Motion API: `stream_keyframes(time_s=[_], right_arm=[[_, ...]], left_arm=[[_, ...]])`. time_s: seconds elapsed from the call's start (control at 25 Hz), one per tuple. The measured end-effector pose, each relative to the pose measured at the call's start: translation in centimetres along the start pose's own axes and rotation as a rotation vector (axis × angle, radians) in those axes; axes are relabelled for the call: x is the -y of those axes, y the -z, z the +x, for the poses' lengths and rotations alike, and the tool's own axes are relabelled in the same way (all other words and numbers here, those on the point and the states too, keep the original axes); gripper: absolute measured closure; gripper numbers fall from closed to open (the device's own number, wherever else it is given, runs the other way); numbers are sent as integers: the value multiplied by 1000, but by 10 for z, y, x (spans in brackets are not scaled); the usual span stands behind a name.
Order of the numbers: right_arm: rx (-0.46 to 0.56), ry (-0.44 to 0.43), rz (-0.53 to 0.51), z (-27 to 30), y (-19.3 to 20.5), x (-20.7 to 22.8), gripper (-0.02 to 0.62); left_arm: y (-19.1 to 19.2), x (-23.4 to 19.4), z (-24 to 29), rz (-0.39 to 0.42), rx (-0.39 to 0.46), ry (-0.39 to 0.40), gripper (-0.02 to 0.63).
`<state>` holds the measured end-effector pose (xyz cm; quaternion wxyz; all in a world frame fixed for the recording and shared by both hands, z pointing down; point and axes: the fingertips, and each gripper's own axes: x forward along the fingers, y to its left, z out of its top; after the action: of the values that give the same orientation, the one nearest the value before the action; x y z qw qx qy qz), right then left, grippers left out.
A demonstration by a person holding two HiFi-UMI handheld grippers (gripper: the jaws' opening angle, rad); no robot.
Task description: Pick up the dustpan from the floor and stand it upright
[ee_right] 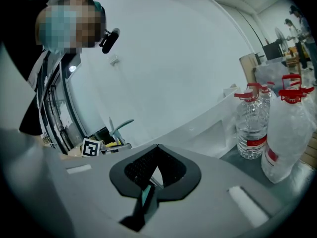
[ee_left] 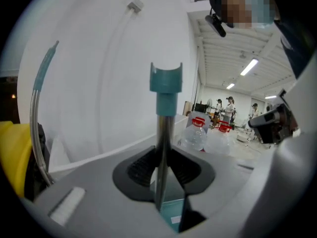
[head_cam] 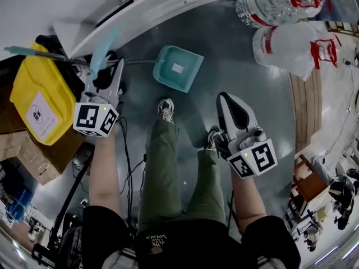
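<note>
1. Grey floor [head_cam: 247, 66], white wall [ee_left: 99, 58] along the 12 o'clock edge. The person's shoes [head_cam: 165, 110] are at centre of the head view.
2. Left gripper [head_cam: 118, 66] sits at 10 o'clock of the shoes. Its jaws are narrow and clamped on the dustpan's metal shaft [ee_left: 164, 133].
3. Left gripper view: the shaft runs straight up between the pads [ee_left: 141, 165] and ends in a teal cap [ee_left: 167, 81]. The teal pan shows below the jaws.
4. Dustpan [head_cam: 178, 67] is at 12 o'clock of the shoes, just ahead of the toes, near the wall. Can't tell if the pan touches the floor.
5. Right gripper [head_cam: 225, 102] is at 3 o'clock of the shoes, well apart from the dustpan. Its jaws are together with nothing gripped [ee_right: 157, 152].
6. Yellow bin [head_cam: 39, 94] is at 9 o'clock.
7. Water bottles [head_cam: 275, 1] are at 1 o'clock.
</note>
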<state>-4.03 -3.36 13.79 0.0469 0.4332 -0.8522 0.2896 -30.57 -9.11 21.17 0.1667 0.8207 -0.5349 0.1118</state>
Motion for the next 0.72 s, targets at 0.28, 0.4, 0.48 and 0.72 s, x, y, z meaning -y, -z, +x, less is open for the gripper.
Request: stream_keyframes(time_s=[0.28,0.4,0.48,0.72], right_arm=[[-48,-2,-19,13,15,-7,594],[-57,-6,-12,17,20,-9,594],[-57,-6,-15,17,22,-9,594],[-57,0,-3,14,25,-6,594]], left_arm=[[-10,-36,-5,131,-20,-38,465],[-13,-48,-7,175,-29,-48,465],[-14,-53,-8,209,-34,-56,466],[-16,-55,-9,293,-41,-52,466]])
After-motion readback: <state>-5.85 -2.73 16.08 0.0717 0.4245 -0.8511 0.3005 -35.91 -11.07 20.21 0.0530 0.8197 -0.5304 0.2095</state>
